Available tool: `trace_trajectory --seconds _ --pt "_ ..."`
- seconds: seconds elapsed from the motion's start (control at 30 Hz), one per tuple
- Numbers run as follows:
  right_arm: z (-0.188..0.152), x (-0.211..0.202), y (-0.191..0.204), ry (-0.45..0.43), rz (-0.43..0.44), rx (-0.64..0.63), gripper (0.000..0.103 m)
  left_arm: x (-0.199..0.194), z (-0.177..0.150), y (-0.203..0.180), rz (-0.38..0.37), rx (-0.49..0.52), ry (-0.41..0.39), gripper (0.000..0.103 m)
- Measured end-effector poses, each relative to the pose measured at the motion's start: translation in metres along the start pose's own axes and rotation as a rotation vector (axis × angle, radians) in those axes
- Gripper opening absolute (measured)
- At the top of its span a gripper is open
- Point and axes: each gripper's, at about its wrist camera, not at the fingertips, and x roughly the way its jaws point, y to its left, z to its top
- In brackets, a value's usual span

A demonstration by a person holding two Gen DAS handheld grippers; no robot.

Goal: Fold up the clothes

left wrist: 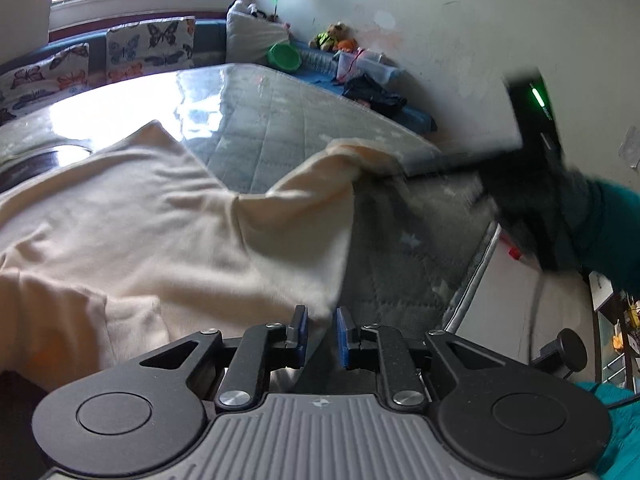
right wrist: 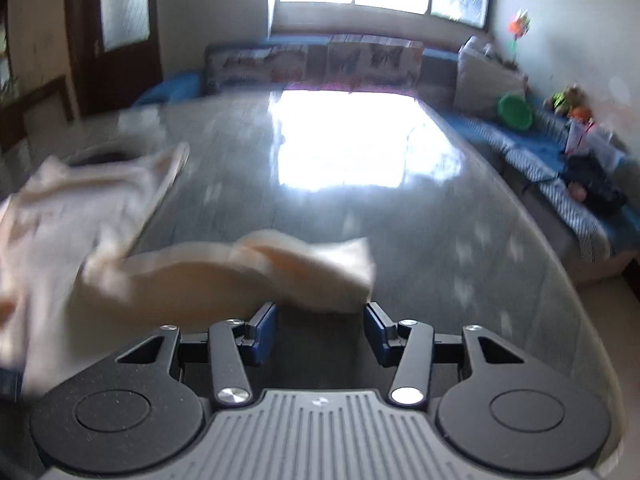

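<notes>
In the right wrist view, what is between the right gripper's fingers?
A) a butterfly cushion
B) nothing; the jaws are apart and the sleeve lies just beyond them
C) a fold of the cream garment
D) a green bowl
B: the right gripper shows only mattress between its open jaws, with the cream garment lying beyond its fingertips.

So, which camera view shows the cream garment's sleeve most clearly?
The left wrist view: the sleeve is fairly sharp there, stretching from the garment across the mattress. The right wrist view shows it closer but motion-blurred.
</notes>
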Motion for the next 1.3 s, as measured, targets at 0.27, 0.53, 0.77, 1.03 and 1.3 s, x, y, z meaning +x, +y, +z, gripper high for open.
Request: trace_trajectory --seconds 0.27,0.53,0.77,1.03,1.3 --pt "0.065 0.033 -0.003 -0.107 0.103 0.065 0.051 -0.002 -0.003 0.002 0.007 -0.028 -0.002 0.02" --pt "0.048 0.013 -0.03 -0.075 0.087 0.126 0.051 -0.001 -0.001 0.007 -0.008 -0.044 -0.005 0.021" --pt "0.029 0.012 -0.041 -0.054 0.091 0.185 0.048 0.001 0.0 0.006 -0.018 -0.044 -0.008 0.024" --pt "0.032 0.025 -0.027 -0.087 0.085 0.13 0.038 0.001 0.001 0.004 -0.015 -0.037 -0.004 0.028" --pt "0.028 0.007 -0.033 -0.107 0.098 0.115 0.007 0.001 0.0 0.005 -0.022 -0.034 -0.006 0.028"
